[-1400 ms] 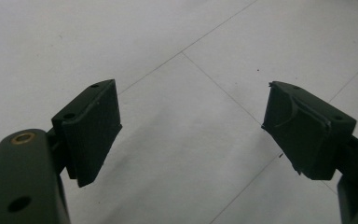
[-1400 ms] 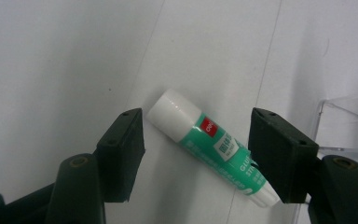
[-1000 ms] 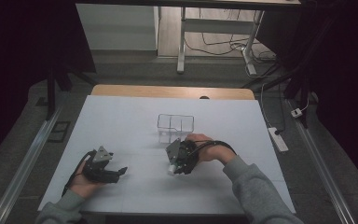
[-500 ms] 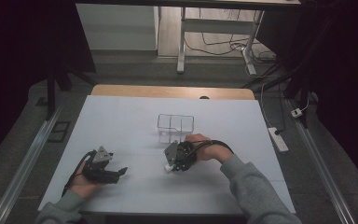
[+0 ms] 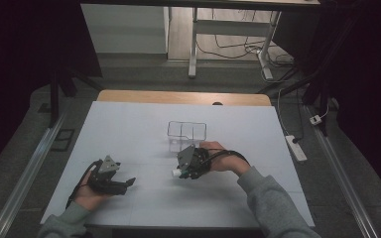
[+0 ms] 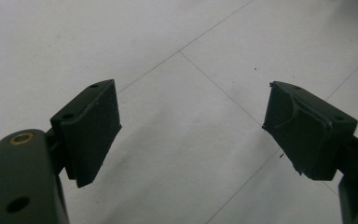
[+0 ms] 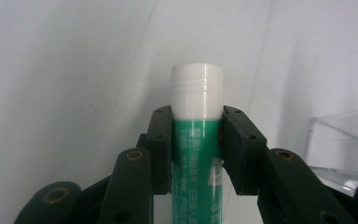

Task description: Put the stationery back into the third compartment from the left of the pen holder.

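A green glue stick (image 7: 196, 140) with a white cap (image 7: 197, 91) is clamped between the black jaws of my right gripper (image 7: 196, 140). In the high view that right gripper (image 5: 181, 171) hovers just in front of a clear plastic organiser box (image 5: 186, 134), and the white cap (image 5: 176, 172) points left. My left gripper (image 5: 128, 183) rests low at the table's front left. Its jaws stand wide apart in the left gripper view, with bare white table (image 6: 186, 116) between the pads (image 6: 93, 126).
A corner of the clear box (image 7: 340, 140) shows at the right of the right gripper view. The white table top (image 5: 129, 129) has a wooden strip (image 5: 183, 97) along its far edge. A power strip (image 5: 296, 148) lies on the floor to the right.
My right gripper has drifted slightly back and to the left with the glue stick. The left gripper has stayed where it was.
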Motion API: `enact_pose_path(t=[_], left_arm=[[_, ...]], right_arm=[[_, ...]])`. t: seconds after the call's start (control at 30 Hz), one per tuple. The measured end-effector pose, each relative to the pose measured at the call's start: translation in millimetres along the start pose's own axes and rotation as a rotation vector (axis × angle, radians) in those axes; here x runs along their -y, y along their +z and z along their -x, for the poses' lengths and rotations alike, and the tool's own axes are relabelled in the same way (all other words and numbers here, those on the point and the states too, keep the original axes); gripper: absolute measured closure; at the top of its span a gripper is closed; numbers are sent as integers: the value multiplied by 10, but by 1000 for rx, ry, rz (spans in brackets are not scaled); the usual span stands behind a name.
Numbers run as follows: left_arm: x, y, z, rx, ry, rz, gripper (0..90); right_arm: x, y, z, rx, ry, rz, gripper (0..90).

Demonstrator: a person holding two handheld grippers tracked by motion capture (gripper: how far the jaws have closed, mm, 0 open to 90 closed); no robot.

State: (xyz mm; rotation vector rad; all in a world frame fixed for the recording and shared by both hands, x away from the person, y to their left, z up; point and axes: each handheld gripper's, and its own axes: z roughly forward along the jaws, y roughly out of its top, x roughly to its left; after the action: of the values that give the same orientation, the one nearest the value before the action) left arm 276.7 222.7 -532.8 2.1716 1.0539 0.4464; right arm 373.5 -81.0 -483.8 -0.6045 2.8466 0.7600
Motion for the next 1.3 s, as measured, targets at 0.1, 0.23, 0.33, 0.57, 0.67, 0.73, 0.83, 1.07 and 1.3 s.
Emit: enact_pose_path(t=[0.1,0.23,0.33,0.57,0.67,0.73,0.83,1.07,1.3], left_arm=[[0,-1,1,-1,0,0,180],[0,3,1,-2,0,-2,180],[0,4,1,-2,1,-2,180],[0,7,1,-3,0,-4,180],[1,6,0,-3,-2,-4,180],[1,7,-1,-2,-4,-4,180],[0,7,1,-4,-3,-4,180],[0,-3,-3,-6,-4,2,180],[-1,-5,-1,-10,-8,7,180]], right_arm=[[23,-77,13,13,59,35,657],[89,-148,17,42,135,81,656],[146,-193,27,62,197,125,656],[272,-294,62,82,313,228,656],[313,-327,63,108,354,266,656],[329,-355,58,127,375,282,656],[343,-381,40,159,390,308,656],[349,-426,-26,182,439,378,656],[344,-460,-65,230,492,396,655]])
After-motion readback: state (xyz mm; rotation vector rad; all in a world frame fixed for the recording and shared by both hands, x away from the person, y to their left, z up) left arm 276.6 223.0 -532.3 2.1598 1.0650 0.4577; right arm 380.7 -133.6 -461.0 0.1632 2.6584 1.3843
